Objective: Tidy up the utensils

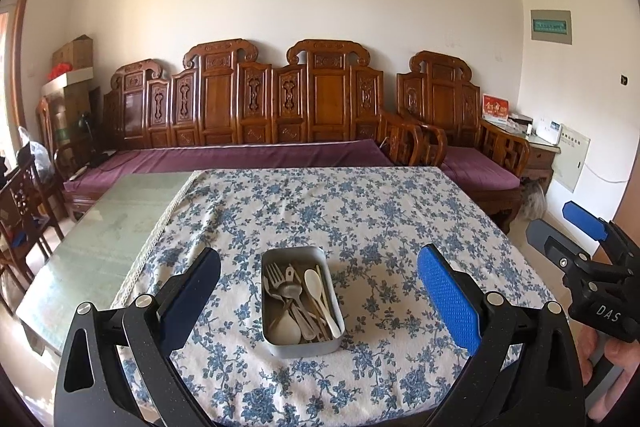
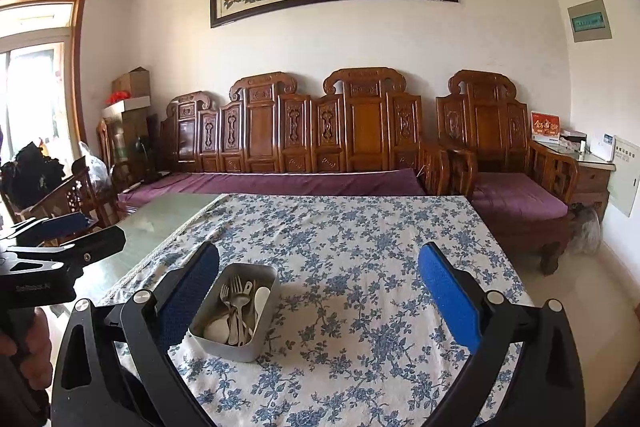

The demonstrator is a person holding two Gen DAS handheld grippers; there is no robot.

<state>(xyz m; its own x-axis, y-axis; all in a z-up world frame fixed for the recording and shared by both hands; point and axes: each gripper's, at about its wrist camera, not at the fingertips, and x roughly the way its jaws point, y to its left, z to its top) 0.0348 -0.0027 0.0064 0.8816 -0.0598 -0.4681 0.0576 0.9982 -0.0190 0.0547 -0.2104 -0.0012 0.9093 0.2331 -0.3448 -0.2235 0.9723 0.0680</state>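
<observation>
A grey metal tin [image 1: 280, 347] [image 2: 262, 341] sits on the flowered tablecloth near the front of the table. Inside lie mixed utensils: forks [image 1: 275, 277] [image 2: 236, 289], a metal spoon [image 1: 291, 290], a white spoon [image 1: 314, 283] [image 2: 262, 297] and chopsticks. My left gripper [image 1: 318, 295] hovers open above and just short of the tin, which shows between its fingers. My right gripper [image 2: 318, 291] is open too, with the tin at its left finger. Both hold nothing. The right gripper [image 1: 560, 231] also appears at the left wrist view's right edge, the left gripper [image 2: 76, 231] at the right wrist view's left edge.
The blue-flowered cloth [image 1: 360, 219] covers most of a glass-topped table [image 1: 108, 227], bare on the left. A carved wooden sofa with purple cushions [image 1: 248, 155] stands behind, an armchair [image 1: 480, 167] at the right, wooden chairs [image 1: 24, 203] at the left. A person's hand [image 1: 612, 355] holds the right gripper.
</observation>
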